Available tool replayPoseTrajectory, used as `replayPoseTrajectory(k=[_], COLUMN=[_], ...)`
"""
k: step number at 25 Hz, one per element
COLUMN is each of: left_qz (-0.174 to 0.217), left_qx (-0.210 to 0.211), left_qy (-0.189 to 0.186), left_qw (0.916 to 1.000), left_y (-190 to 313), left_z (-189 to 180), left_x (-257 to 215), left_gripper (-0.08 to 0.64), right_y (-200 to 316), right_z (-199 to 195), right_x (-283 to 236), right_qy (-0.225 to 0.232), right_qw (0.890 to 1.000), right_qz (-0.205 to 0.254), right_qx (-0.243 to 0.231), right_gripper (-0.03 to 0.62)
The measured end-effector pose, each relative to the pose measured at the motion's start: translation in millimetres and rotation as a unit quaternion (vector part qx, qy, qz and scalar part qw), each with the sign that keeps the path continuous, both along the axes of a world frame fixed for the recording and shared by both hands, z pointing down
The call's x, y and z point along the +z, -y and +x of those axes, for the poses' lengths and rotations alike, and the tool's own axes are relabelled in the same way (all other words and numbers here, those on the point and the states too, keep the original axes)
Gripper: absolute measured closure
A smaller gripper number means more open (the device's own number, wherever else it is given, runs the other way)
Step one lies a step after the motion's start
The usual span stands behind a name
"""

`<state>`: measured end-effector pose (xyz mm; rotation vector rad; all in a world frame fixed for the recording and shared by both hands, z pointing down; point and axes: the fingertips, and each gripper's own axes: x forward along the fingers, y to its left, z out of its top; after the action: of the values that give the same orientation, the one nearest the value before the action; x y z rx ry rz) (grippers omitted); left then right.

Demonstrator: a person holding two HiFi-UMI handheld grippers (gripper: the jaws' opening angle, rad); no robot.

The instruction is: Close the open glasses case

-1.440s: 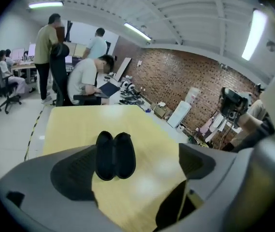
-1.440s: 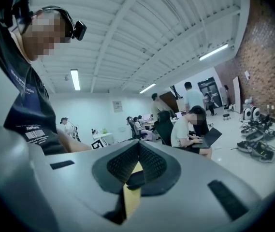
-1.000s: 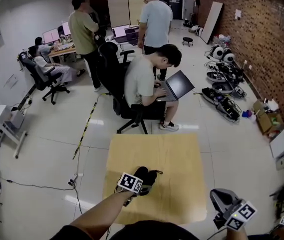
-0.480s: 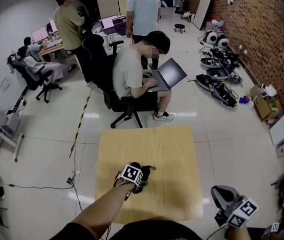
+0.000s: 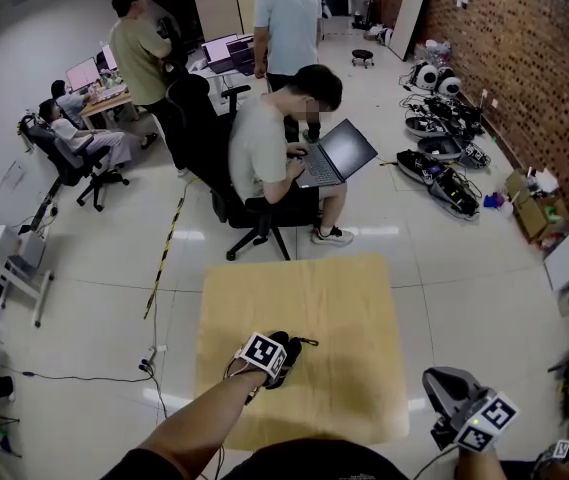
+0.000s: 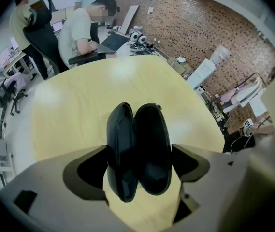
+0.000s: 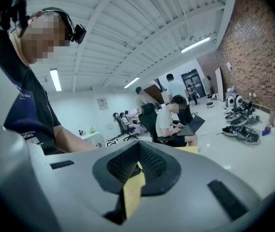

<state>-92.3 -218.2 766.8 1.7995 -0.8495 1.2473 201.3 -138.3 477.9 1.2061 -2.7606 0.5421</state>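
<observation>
Left gripper (image 6: 139, 150): pointing steeply down, jaws just closing in, pads now touching both halves of the glasses case (image 6: 151, 129)
Glasses case: black, half folded, standing on the wooden table (image 6: 79, 105) between those jaws
Right gripper (image 7: 137, 170): jaws together, empty, off the table's near right corner

From above, my left gripper (image 5: 276, 360) hides most of the glasses case (image 5: 290, 351) beneath it; my right gripper's (image 5: 444, 388) handle end runs off the bottom edge.
</observation>
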Motion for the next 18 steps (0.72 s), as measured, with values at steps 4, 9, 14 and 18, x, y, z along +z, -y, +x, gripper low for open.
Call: replayPoseTrajectory(k=[4, 9, 14, 18], left_qz=[0.008, 0.022, 0.018, 0.010], left_qx=[0.037, 0.078, 0.084, 0.075], left_qy=[0.006, 0.007, 0.007, 0.006], left_qw=[0.9993, 0.9966, 0.9963, 0.9971], left_y=[-1, 2, 1, 2], left_z=[7, 15, 20, 24], left_x=[-9, -22, -17, -9], left_gripper=[0.194, 0.344, 0.342, 0.266], right_y=[3, 3, 1, 1], right_z=[0, -4, -5, -1], right_x=[0, -2, -3, -4], right_qy=[0.003, 0.006, 0.007, 0.005], right_qw=[1.000, 1.000, 1.000, 1.000], right_qz=[0.002, 0.003, 0.003, 0.000], right_qx=[-0.001, 0.000, 0.000, 0.002], right_gripper=[0.604, 0.604, 0.604, 0.604])
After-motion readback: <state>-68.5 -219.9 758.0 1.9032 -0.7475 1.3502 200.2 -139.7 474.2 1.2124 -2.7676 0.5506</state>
